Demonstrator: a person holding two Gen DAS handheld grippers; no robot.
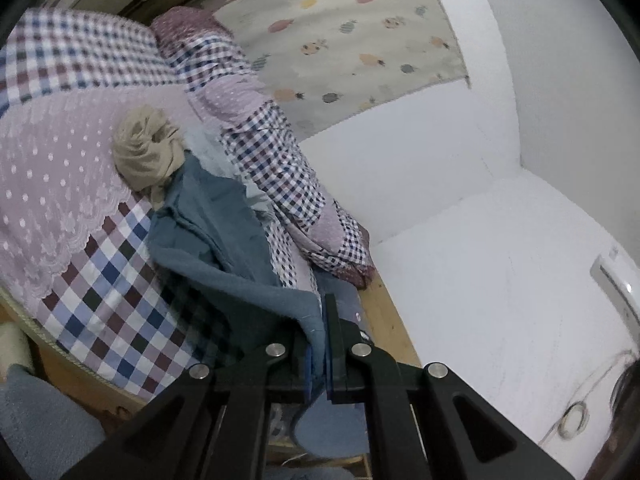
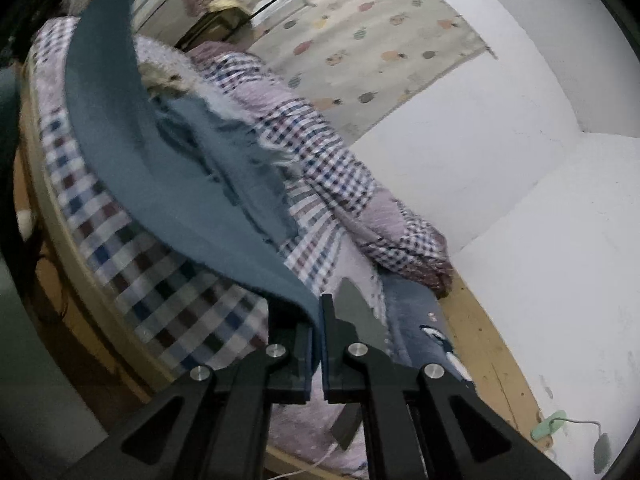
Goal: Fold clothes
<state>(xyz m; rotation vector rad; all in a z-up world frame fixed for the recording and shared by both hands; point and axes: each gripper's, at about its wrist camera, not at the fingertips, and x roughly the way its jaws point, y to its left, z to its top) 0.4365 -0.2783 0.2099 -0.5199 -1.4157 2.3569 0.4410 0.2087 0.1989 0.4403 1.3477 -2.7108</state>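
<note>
- While the left gripper (image 1: 320,344) pinched the blue cloth's (image 1: 224,236) edge, bare checked bedsheet (image 1: 100,304) lay leftward.
- Right gripper (image 2: 317,340) clamped another edge, cloth (image 2: 132,132) stretched ahead-left.

Bed (image 1: 100,272) with checked purple-blue-white cover, wooden frame – against white wall (image 1: 460,184). Rolled quilt (image 1: 276,168) along the wall side. Pineapple-print curtain (image 1: 352,40) above. Light dim, even.

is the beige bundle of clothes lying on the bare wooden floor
No, the beige bundle lies on the bed's pink dotted cover, beside the blue garment.
</note>
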